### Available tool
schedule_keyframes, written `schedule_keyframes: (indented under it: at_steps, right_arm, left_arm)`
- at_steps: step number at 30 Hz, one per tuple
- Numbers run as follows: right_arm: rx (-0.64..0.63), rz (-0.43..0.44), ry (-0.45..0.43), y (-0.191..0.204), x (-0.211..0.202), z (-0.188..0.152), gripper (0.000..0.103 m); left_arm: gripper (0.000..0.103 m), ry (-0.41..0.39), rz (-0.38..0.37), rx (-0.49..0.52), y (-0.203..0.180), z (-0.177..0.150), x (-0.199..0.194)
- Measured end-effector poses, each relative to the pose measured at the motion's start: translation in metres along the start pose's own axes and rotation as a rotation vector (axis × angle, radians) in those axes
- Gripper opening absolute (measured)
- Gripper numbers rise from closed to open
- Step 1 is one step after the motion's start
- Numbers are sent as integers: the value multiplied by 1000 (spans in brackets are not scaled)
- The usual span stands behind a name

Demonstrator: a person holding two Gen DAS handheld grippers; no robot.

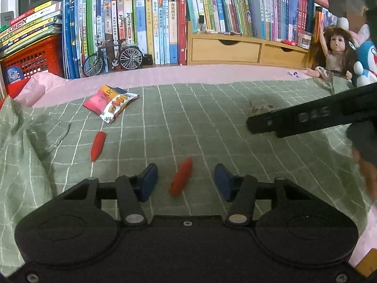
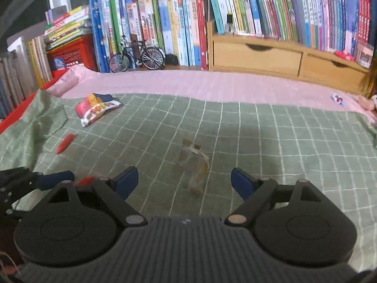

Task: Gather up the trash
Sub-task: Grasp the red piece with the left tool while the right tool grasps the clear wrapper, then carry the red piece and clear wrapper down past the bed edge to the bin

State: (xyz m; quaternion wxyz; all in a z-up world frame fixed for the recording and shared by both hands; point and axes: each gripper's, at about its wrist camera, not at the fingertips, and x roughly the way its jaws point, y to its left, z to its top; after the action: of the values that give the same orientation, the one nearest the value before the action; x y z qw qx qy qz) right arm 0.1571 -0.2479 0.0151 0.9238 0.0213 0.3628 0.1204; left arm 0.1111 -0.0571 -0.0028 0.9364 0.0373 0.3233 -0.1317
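Green checked cloth (image 1: 212, 122) covers the near part of the desk, with pink cloth (image 1: 212, 73) beyond it and a wall of upright books (image 1: 153, 23) at the far edge. Far left on the green cloth lies a crumpled pink-and-white snack wrapper (image 1: 110, 105); nearer, still to the left, lies a slim red tapered wrapper (image 1: 97, 145).

A second red tapered piece (image 1: 181, 178) lies directly ahead of the left gripper (image 1: 186, 180), between its blue pads (image 1: 148, 181) but touching neither. These jaws stand part-open and grip nothing. The step in hand looks like the approach to this piece. I judge the next move needs the jaws lowered to the cloth and closed across the narrow red body, without pinching the fabric.

Right of centre, a clear crinkled wrapper with brownish print (image 2: 195, 165) lies flat on the green cloth, just ahead of the right gripper (image 2: 185, 180). Its jaws stand wide open and empty, and the wrapper sits between the lines of the two pads. Here the grasp probably calls for a low, shallow close, since the film lies thin and limp.

Far right, on the pink cloth, a small white-and-blue candy wrapper (image 2: 337, 99) rests well apart from the rest.
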Motion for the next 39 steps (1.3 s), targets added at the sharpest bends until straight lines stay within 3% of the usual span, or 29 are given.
schedule_keyframes:
  at_steps: [6,9,11,14,17,27,30,32,34,39]
  right_arm:
    - [55,1,25,-6,20,-2,81]
    - [59,6,2,-7,19,-2,60]
    - [74,15,-9,-10,16,-2,40]
    - [102,22,-24,-16,11,-2,26]
    - [117,21,-40,-20,4,-3,20]
    - [125,49,-73,-26,-22,-10,18]
    - [97,64,-77,-24,-27,-12,23]
    - [77,52,-78,-22,-25,-10,66]
    - [70,43,-66,-20,-17,-6,91]
    - [20,-13,6,-9,16,0,90]
  left_arm:
    - [19,1,-23,-12,2,4,2]
    - [12,4,-20,-9,1,6,3]
    - [9,3,-17,-14,1,7,3]
    - [9,0,-21,-31,1,8,1]
    - [9,-14,-23,-34,1,9,-4]
    - [9,-77,-43,-49,4,9,-34]
    - [9,-98,-44,-33,3,8,-42]
    - [9,-111,-44,-32,3,8,-48]
    - [9,-128,-51,-42,5,8,-52]
    - [9,-160,-59,-28,6,4,-63]
